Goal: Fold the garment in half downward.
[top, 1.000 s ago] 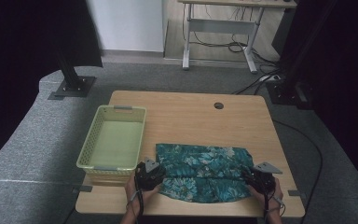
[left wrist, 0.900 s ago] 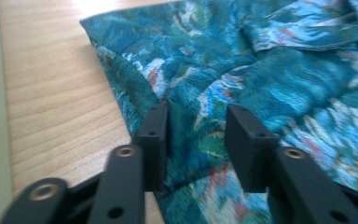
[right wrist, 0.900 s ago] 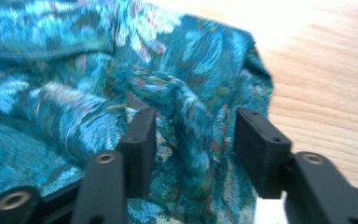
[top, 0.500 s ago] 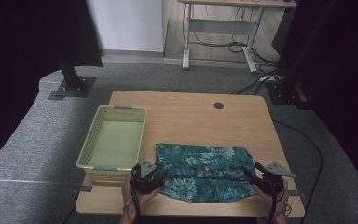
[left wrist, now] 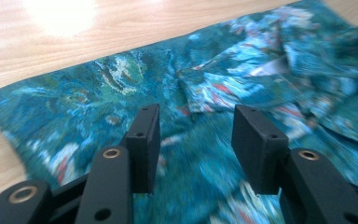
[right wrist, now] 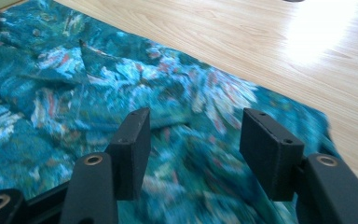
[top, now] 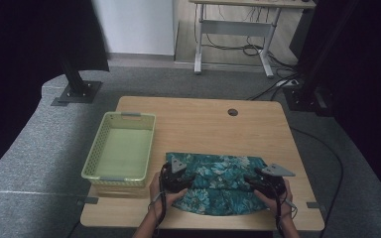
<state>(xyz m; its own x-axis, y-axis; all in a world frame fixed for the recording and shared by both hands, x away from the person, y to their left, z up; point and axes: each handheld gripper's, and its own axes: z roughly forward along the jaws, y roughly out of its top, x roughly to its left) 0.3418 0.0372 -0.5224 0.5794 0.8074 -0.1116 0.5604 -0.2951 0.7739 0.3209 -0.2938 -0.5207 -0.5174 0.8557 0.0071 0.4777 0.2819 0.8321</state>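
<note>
1. Plainly soft and light, the teal floral cloth [top: 218, 183] should drape and slip rather than hold any shape; it lies folded over itself at the near half of the table [top: 203, 124], just right of the basket
2. Best grip, I judge, is at an edge or corner where layers stack, such as the raised fold [left wrist: 223, 79] near the middle, since a pinch on the flat face may lift a single layer and let the rest slide
3. Its weave looks thin and matt, printed in blues, greens and small red flecks, with creases and overlapping flaps
4. Left gripper [left wrist: 193, 149] hangs above the cloth's left part, jaws spread with nothing pinched; they have just been opening
5. Right gripper [right wrist: 193, 154] sits over the cloth's right part, jaws likewise apart and holding nothing, also just opened
6. Beside the cloth stands a pale green plastic basket [top: 95, 158], rigid, perforated at the walls, with nothing in it
7. Beneath everything the table is smooth light wood with a small round cable hole [top: 232, 112], a glossy surface on which thin fabric may slide easily
</note>
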